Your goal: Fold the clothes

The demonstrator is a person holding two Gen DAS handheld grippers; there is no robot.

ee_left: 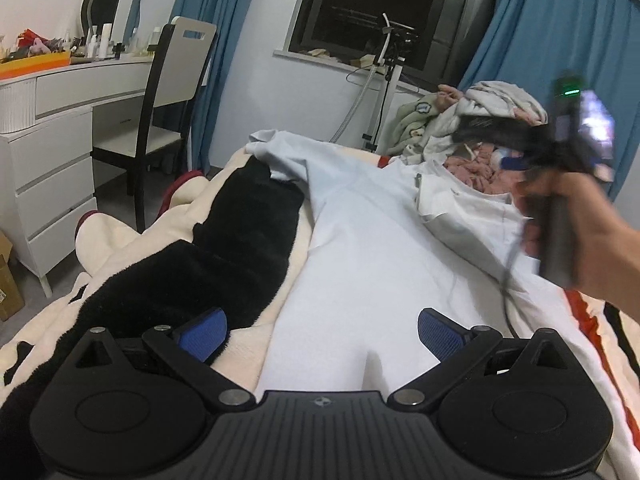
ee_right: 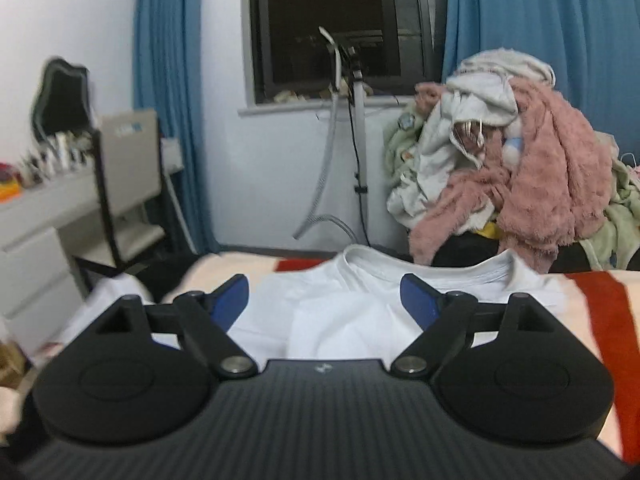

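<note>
While the white T-shirt (ee_left: 372, 248) lies spread on the striped blanket (ee_right: 600, 312), ready to fold | left gripper (ee_left: 322, 332) wide open, empty, over hem | right gripper (ee_right: 324, 300) wide open, empty, near collar (ee_right: 424, 268), likely seeking grasp

White T-shirt (ee_right: 340, 312), cream blanket (ee_left: 248, 360) with black patches, red stripes, blue curtains (ee_right: 540, 40), pink fleece (ee_right: 540, 184)

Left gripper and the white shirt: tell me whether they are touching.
Cannot tell. In the left wrist view the left gripper is open, with the white shirt showing between its blue fingers, but neither contact nor a gap shows plainly.
</note>
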